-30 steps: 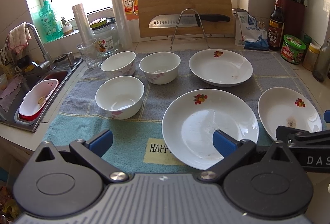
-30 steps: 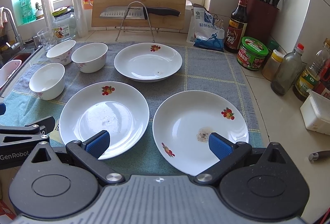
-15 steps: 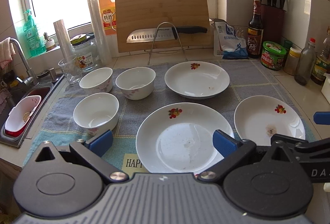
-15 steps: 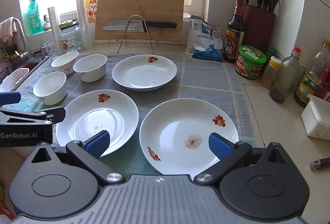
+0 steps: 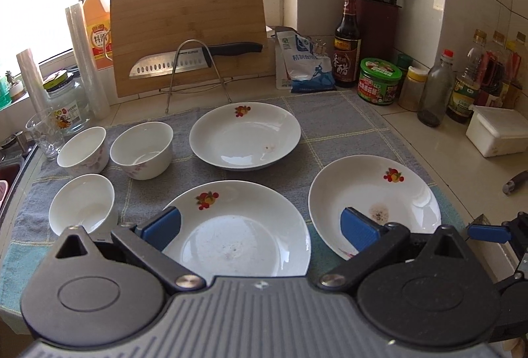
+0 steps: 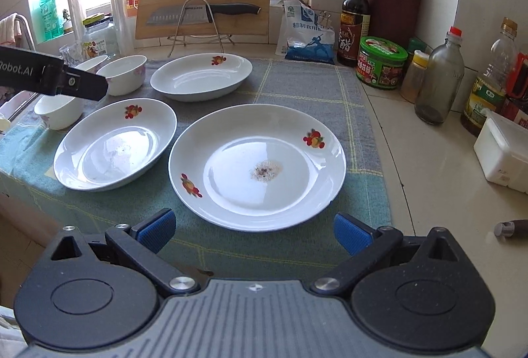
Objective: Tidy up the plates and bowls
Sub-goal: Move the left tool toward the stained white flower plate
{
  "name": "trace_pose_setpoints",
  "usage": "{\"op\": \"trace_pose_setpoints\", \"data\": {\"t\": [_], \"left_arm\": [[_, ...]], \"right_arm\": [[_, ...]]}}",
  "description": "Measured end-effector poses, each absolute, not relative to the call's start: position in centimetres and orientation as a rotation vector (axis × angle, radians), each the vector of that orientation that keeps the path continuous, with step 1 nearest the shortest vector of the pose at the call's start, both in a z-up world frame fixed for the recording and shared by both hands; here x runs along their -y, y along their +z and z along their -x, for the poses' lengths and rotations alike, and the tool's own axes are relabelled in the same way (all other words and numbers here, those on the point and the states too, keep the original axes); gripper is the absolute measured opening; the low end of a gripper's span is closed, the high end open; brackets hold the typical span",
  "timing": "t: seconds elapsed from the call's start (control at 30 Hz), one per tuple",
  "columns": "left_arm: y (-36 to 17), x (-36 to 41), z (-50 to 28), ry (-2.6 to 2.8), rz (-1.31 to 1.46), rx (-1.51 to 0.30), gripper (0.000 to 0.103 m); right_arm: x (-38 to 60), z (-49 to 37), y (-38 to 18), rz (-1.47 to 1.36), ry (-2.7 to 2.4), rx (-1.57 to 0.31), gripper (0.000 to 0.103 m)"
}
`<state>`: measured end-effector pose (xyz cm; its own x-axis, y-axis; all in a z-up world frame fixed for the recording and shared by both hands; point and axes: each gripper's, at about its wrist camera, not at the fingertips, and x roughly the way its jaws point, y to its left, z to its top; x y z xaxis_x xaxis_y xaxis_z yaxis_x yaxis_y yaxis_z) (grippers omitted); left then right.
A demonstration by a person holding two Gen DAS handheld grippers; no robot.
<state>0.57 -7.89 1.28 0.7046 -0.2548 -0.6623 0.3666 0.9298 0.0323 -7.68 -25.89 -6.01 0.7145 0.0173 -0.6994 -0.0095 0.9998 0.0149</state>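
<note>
Three white plates with fruit motifs lie on a grey-green cloth (image 5: 333, 130): a far plate (image 5: 245, 135), a near-left plate (image 5: 236, 231) and a near-right plate (image 5: 374, 204) with a brown stain. Three white bowls (image 5: 142, 145) (image 5: 82, 151) (image 5: 82, 208) stand at the left. My left gripper (image 5: 260, 224) is open and empty above the near-left plate. My right gripper (image 6: 254, 231) is open and empty, just short of the stained plate (image 6: 257, 161). The near-left plate (image 6: 115, 143) and far plate (image 6: 201, 76) also show in the right wrist view.
A cutting board (image 5: 188, 31) and knife (image 5: 194, 61) on a wire rack stand at the back. Bottles, a green-lidded jar (image 5: 379, 81), a knife block (image 5: 378, 24) and a white box (image 5: 498, 135) line the right. A sink is at the far left.
Both grippers have drawn back and swung right. The left one now looks over the near-left plate, the right one has dropped lower in front of the stained plate. Both stay open.
</note>
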Motion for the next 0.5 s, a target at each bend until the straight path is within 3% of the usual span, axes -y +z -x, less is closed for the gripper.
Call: {"op": "trace_pose_setpoints", "data": {"t": [0.5], "left_arm": [[0.1,10.8,-7.4,-0.568,-0.243,-0.733,0.102]], "right_arm": [[25.9,4.5,-10.9,-0.002,0.049,-0.811,0.103]]}}
